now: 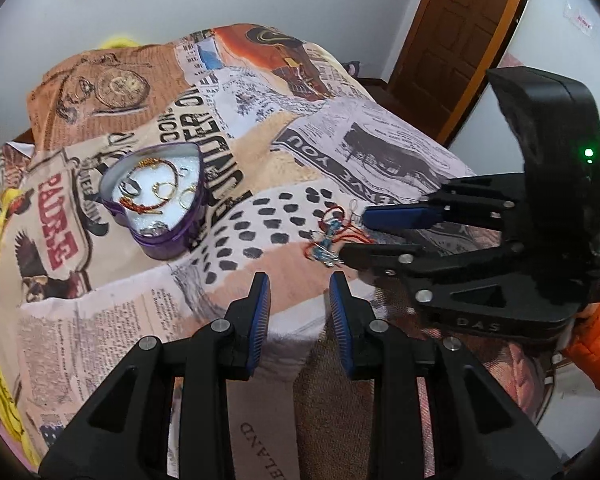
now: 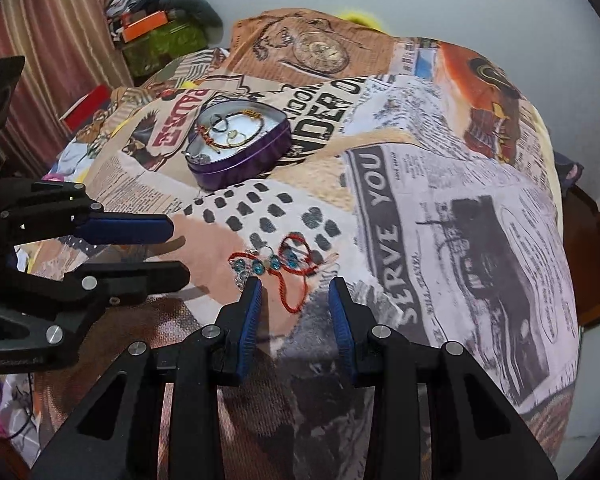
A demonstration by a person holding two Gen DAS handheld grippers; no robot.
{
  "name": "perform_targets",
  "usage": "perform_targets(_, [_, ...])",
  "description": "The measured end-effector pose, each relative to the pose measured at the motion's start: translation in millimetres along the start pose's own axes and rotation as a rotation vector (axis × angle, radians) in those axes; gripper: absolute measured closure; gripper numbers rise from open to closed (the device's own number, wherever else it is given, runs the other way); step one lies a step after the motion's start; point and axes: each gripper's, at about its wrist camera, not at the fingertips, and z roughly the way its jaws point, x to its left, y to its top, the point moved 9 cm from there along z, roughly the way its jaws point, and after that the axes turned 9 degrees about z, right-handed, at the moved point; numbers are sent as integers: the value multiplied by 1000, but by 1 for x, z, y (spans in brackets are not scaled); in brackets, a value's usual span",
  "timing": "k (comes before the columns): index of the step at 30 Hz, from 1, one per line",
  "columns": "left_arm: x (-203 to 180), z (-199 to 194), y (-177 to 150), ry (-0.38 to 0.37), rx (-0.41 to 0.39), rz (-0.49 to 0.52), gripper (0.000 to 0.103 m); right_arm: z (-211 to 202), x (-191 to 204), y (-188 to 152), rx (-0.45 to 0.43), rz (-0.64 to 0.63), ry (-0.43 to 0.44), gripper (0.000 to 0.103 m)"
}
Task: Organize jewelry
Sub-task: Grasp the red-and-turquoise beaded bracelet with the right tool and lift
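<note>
Soft even indoor light, sharp focus, fisheye-warped dark edges

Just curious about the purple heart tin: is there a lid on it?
No, the tin stands open, with rings and a red bracelet lying on its white lining.

"SERVE YOU" on newsprint-patterned cloth [image 2: 452,184]; "DAS" on right gripper [image 1: 352,232]

Both angled down over the printed blanket [image 1: 340,152]: left gripper [image 1: 300,286] parted, nothing between the pads; right gripper [image 2: 296,290] parted too, just off to its side, orange sleeve [image 1: 596,340] behind.
</note>
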Motion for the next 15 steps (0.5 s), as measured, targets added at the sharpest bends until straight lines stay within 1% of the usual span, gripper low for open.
perform_targets(2, [-3,1,0,-26,1,-6,73,3,1,1,-5,2,12,73])
perform_targets(3, [-5,2,0,-36,2,-5,77,3,1,0,-8,4,20,78])
perform_targets(4, [-7,3,0,-44,5,-2,80,3,1,0,-9,6,26,85])
perform_targets(5, [-9,3,0,-50,7,1,81,3,1,0,-10,7,28,88])
perform_targets(6, [-11,5,0,-57,9,4,81,3,1,-1,-10,10,33,94])
perform_targets(10, [-19,13,1,-59,24,26,81,0,3,-3,-20,6,27,98])
perform_targets(13, [-22,18,3,-46,30,35,82,-2,2,-4,-23,7,31,100])
perform_targets(15, [-23,21,5,-49,33,30,82,-4,0,-5,-24,12,36,100])
